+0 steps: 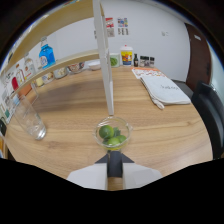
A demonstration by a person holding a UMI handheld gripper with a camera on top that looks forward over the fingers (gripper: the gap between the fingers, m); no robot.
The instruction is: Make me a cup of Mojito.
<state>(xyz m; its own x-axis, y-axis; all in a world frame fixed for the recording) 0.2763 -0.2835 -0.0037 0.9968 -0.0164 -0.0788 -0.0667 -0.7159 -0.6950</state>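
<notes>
A small clear glass bowl (114, 134) with green lime pieces (106, 132) in it stands on the wooden table (165, 135), just ahead of my fingertips. My gripper (114, 159) is shut, its dark pads meeting right behind the bowl with nothing visible between them. A long white bar (104, 60) comes down from above and its narrow tip ends at the bowl's far rim; what holds it is out of view. An empty tall glass (30, 121) stands well off to the left of the bowl.
A white folded cloth (165, 90) lies beyond to the right, next to a dark chair (210, 110). A shelf (60, 65) at the left carries a blue bottle (46, 55), small bowls and jars. More bottles (127, 54) stand at the table's far end.
</notes>
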